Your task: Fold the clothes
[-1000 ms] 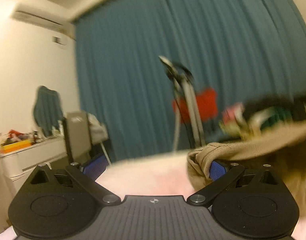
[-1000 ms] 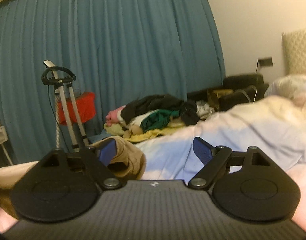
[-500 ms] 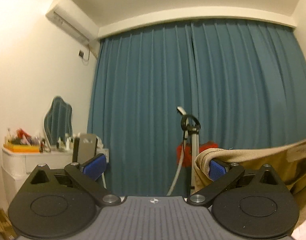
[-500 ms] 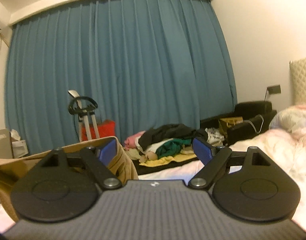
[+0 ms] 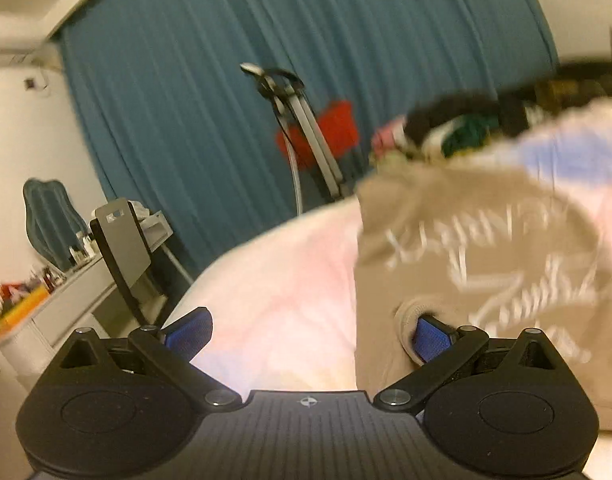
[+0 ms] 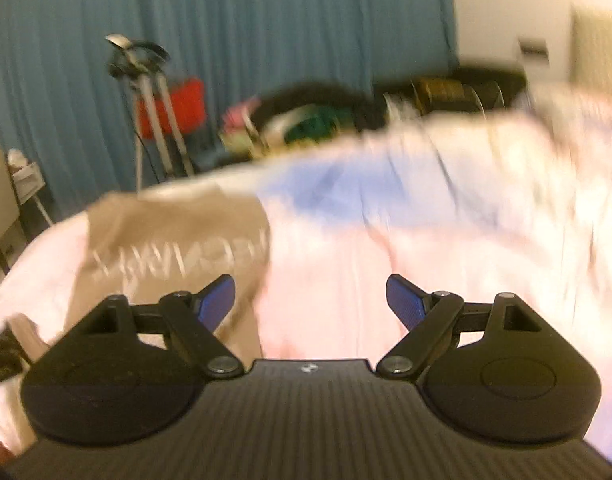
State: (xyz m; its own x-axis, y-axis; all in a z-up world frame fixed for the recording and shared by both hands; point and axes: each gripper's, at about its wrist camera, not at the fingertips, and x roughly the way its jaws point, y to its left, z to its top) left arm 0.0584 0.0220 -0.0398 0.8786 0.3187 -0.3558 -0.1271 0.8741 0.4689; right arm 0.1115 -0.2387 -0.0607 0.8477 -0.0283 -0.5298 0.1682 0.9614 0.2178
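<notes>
A tan garment [image 5: 486, 260] with white lettering lies spread on the pink and white bed cover [image 5: 282, 280]. In the left wrist view my left gripper [image 5: 308, 330] stands open, and a rolled edge of the garment wraps around its right fingertip [image 5: 430, 336]. In the right wrist view the same garment [image 6: 174, 232] lies at the left, its edge behind the left fingertip [image 6: 218, 300] of my right gripper [image 6: 311, 298], which is open over bare bed cover [image 6: 426, 240]. Both views are blurred by motion.
A pile of mixed clothes [image 6: 306, 120] sits at the far side of the bed. A tripod stand [image 5: 302, 128] and a red object [image 5: 334, 132] stand before the blue curtain [image 5: 186, 100]. A white desk [image 5: 46, 312] and a dark chair [image 5: 122, 240] are at the left.
Both grippers have dropped from curtain height toward the bed. The tan garment, hanging between them half a second ago, now lies flat on the cover with its lettering up.
</notes>
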